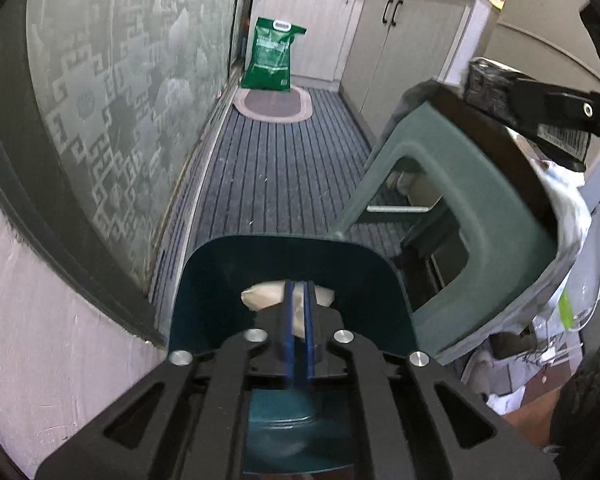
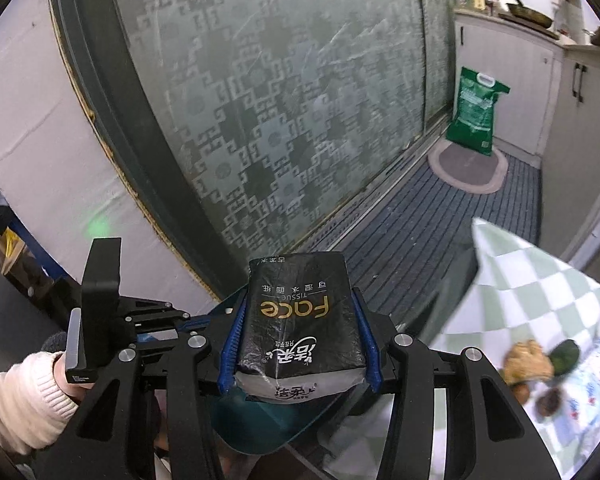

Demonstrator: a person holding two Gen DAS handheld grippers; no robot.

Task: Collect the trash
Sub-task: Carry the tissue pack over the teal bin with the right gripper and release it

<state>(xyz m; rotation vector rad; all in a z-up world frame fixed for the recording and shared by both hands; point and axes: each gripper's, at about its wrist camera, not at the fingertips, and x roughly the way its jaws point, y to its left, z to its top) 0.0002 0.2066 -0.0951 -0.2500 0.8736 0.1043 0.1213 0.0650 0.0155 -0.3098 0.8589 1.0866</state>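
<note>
Both your views are dim and flat, with a cool cast and soft shadows. Fisheye distortion bows the frosted glass door (image 2: 284, 120) and the wall edges, and black vignetting fills the corners. In your right wrist view the checkered cloth (image 2: 532, 280) at near right is smeared by blur. In your left wrist view the green stool (image 1: 452, 208) shows slight blur.
</note>
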